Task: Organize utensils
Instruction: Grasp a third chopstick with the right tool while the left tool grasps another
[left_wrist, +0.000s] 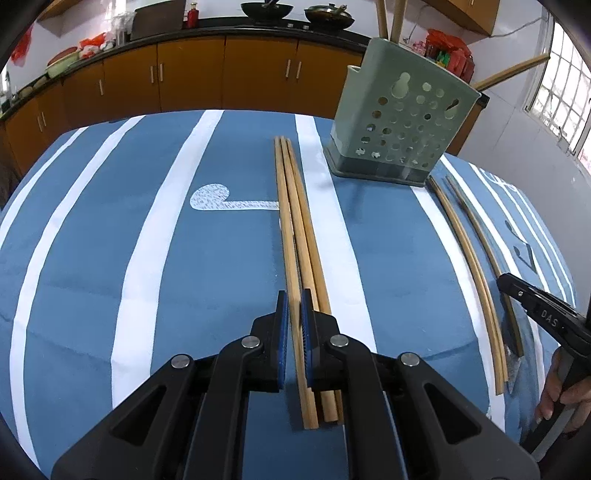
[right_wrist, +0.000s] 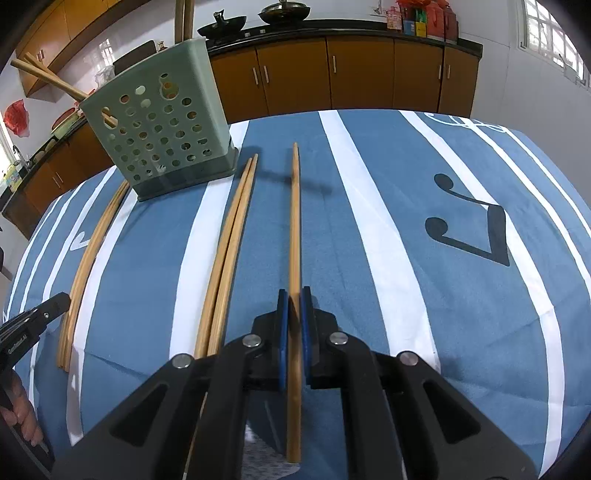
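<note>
On the blue striped tablecloth (right_wrist: 406, 206), each chopstick (right_wrist: 294, 229) judged light, stiff and slippery; right gripper (right_wrist: 294, 295) and left gripper (left_wrist: 294, 299) each clamp one near its thick end, green holder (left_wrist: 397, 122) beyond.

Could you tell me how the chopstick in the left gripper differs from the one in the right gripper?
The left gripper pinches a chopstick lying tight against two others; the right gripper pinches a lone chopstick, apart from the nearby pair. Both are light wood, pointing toward the green holder.
</note>
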